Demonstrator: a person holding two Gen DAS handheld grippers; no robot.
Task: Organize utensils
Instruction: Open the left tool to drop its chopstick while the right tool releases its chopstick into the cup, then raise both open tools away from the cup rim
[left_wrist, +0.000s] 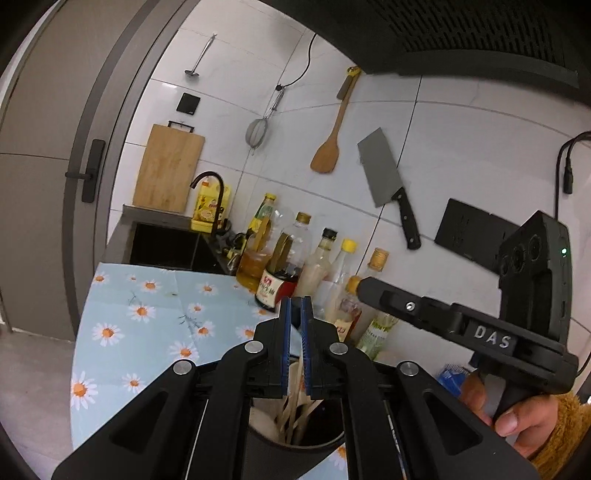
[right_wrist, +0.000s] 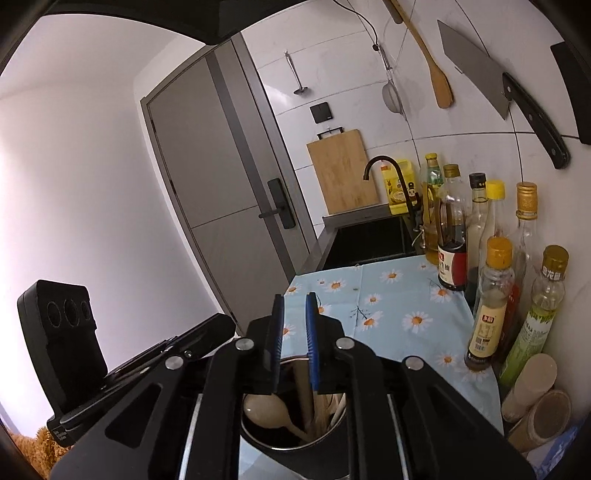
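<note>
both grippers, left (left_wrist: 295, 306) nearly closed and right (right_wrist: 294, 304) slightly parted, hang empty over our utensil holder (right_wrist: 258, 441) of wooden spoons (right_wrist: 264, 411) and chopsticks (right_wrist: 325, 410); next we judge another utensil needs fetching.

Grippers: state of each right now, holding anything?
Left gripper: shut, nothing between the pads, above the utensil holder.
Right gripper: open a crack, empty, over the same holder with its wooden spoon.
</note>
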